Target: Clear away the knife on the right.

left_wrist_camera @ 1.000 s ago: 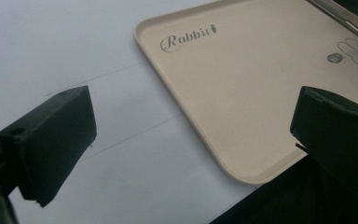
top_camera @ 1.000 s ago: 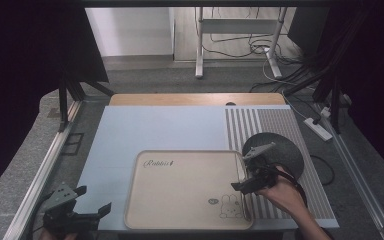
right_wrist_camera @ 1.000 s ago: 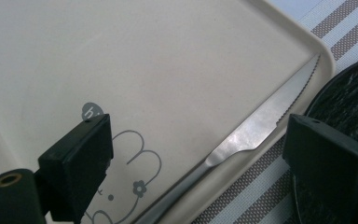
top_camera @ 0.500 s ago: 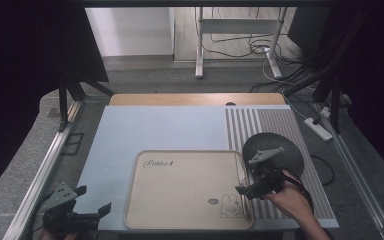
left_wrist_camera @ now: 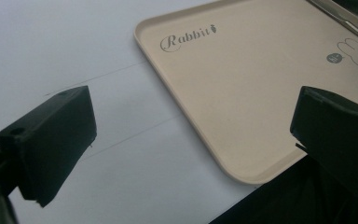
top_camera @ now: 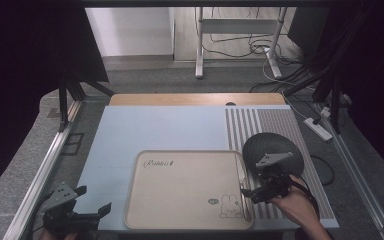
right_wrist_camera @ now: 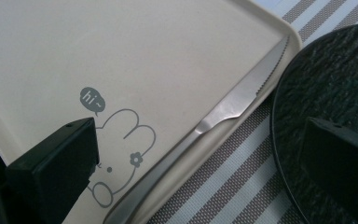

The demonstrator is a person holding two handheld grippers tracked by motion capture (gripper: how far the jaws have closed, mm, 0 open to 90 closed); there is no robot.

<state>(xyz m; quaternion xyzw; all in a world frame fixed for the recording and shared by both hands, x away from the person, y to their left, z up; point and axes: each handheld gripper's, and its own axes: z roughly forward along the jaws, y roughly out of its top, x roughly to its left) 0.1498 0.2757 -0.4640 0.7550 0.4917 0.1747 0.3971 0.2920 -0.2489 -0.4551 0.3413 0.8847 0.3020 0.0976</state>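
Knife [right_wrist_camera: 223,116]: one item, steel, serrated blade, lying along the right inner rim of the beige tray [top_camera: 180,200]. In the right gripper view it runs from the lower centre of the frame up to the upper right, its tip near the tray's corner, its handle end passing out of frame at the bottom. We judge that it rests against the rim because the raised edge stops it from sliding onto the striped mat [top_camera: 275,125] beside the tray.

Right hand-held gripper [top_camera: 260,192]: at the lower right of the high view, over the tray's right edge, held low and pointed leftward by the person's hand [top_camera: 295,202]. Its jaws stand wide apart and hold nothing; in its own view they straddle the knife, one over the rabbit print [right_wrist_camera: 121,154], the other over the black plate [right_wrist_camera: 335,93]. We judge this a lining-up for a pick of the knife.

Black plate: on the striped mat, just beside the tray's right edge, at the centre right of the high view.

Left hand-held gripper [top_camera: 87,215]: at the lower left of the high view, off the tray's near left corner, over the blue desk [top_camera: 155,130] edge. Its jaws are spread wide and hold nothing. We judge it parked clear, waiting.

Tray: near-centre of the desk, otherwise bare, "Rabbit" lettering [left_wrist_camera: 189,36] at its far left.
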